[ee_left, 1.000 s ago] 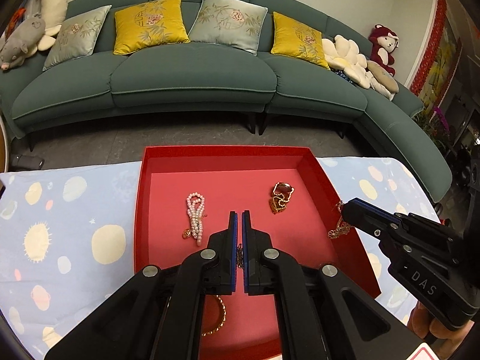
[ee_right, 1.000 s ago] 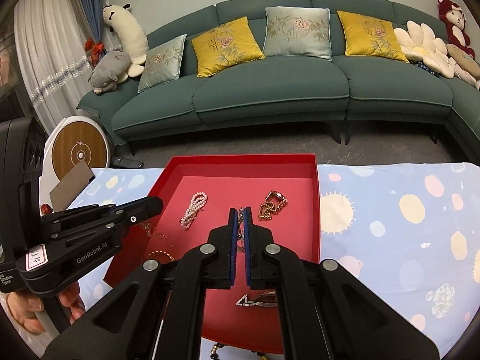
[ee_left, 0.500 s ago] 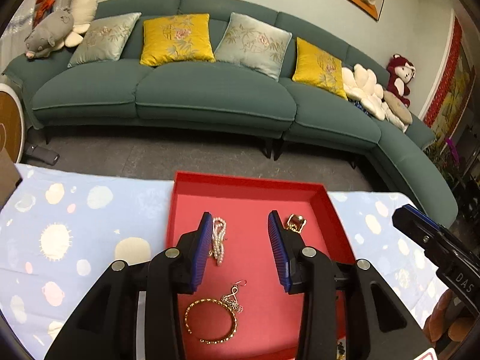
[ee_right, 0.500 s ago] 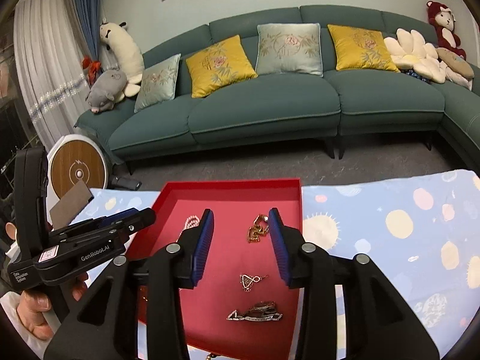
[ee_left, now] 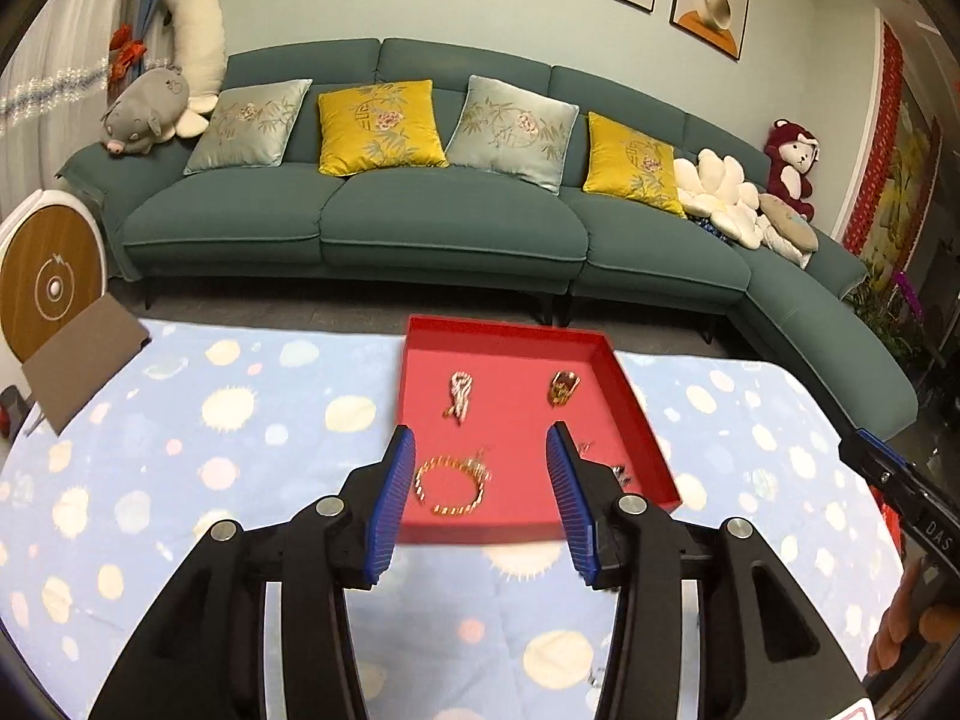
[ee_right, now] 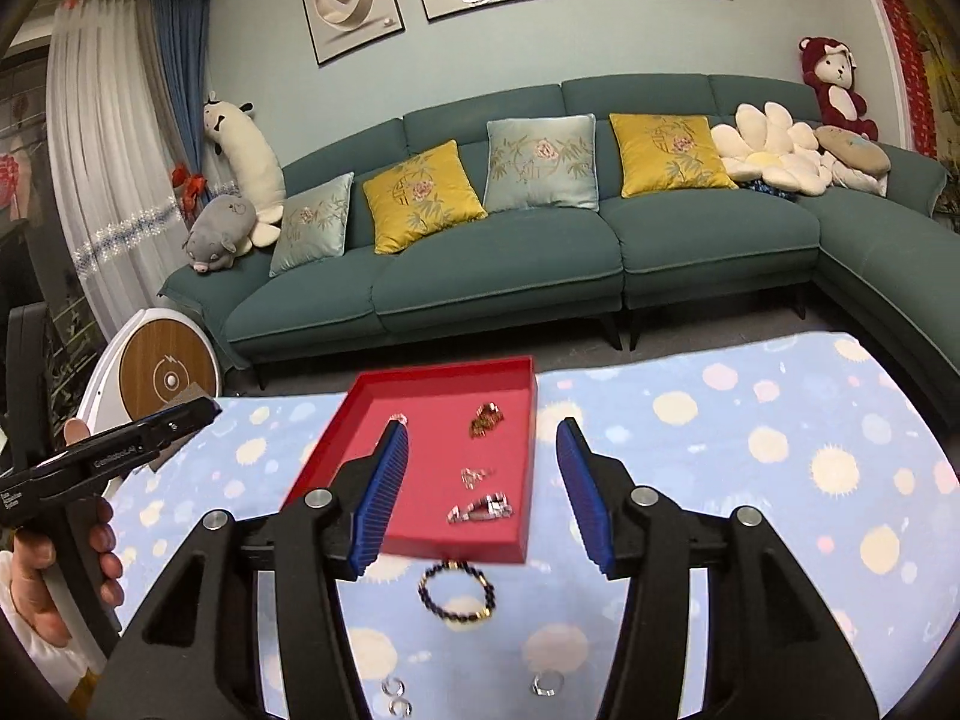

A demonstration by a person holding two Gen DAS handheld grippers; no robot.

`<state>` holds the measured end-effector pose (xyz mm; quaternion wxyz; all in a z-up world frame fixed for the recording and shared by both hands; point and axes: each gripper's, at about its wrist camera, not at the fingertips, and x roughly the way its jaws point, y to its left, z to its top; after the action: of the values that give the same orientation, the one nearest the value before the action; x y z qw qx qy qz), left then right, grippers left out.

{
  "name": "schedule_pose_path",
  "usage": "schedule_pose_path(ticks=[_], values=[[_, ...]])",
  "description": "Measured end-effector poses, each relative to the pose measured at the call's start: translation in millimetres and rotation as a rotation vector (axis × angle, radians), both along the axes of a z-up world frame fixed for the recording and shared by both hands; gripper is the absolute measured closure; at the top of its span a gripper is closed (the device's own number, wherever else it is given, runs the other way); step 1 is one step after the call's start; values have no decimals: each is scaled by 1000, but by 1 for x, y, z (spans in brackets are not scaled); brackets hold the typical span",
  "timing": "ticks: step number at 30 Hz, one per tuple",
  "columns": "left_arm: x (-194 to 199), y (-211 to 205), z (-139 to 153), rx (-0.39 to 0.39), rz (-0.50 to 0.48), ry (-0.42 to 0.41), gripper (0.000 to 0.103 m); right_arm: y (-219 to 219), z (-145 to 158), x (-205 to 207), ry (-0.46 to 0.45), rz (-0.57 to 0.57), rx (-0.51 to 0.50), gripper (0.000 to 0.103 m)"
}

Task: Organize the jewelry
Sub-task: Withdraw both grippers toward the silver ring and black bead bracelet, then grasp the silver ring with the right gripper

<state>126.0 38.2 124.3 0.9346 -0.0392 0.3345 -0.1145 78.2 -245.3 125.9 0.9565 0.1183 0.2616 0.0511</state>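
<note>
Looking along my left gripper [ee_left: 480, 495], I see its blue pads spread wide with nothing between them, hovering above the near end of the red tray [ee_left: 642, 414]. A gold bracelet [ee_left: 451, 485] lies in the tray right in the gap between the pads, below them. Farther in, a pearl strand [ee_left: 460, 396] sits on the left and a gold chain cluster [ee_left: 563, 387] on the right, well apart from each other. Small silver pieces [ee_left: 621, 473] lie by the tray's right wall, just past my right-hand pad; blur keeps me from telling what they are.

My right gripper [ee_right: 483, 495] is also spread wide and holds nothing. It hangs over the tray's near edge. Between its pads I see a small silver earring [ee_right: 475, 474] and, nearer, a silver-and-dark clasp piece [ee_right: 480, 507], both inside the tray. A dark beaded bracelet [ee_right: 457, 591] lies outside on the cloth, just beside the tray's near wall and below the gripper. Nearer still, two small silver rings [ee_right: 396, 696] and another ring [ee_right: 545, 684] rest on the cloth, apart from one another.

The tray sits toward the far edge of the spotted blue tablecloth [ee_right: 780, 480], which offers broad bare room to either side. A brown cardboard piece [ee_left: 84, 360] lies at the far left corner. Beyond the table stands a green sofa [ee_left: 450, 228].
</note>
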Motion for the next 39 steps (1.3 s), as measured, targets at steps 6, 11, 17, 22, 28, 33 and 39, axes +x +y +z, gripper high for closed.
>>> schedule_pose_path(ticks=[6,11,17,22,28,33,39], values=[[-32,16,-38,4,41,82,59,-14,-31,-37,79,-29,-30,53],[-50,21,-73,-30,74,166,59,-12,-67,-52,167,-27,-57,53],[-62,6,-91,15,46,165,59,9,-107,-52,254,27,-105,53],[-66,-11,-97,20,-9,177,59,15,-124,-47,292,28,-109,53],[-64,-24,-107,26,-27,204,59,14,-133,-39,321,12,-96,53],[-65,-31,-109,26,-47,209,59,14,-138,-36,336,15,-94,53],[-65,-44,-115,38,-69,226,59,15,-140,-35,340,23,-92,53]])
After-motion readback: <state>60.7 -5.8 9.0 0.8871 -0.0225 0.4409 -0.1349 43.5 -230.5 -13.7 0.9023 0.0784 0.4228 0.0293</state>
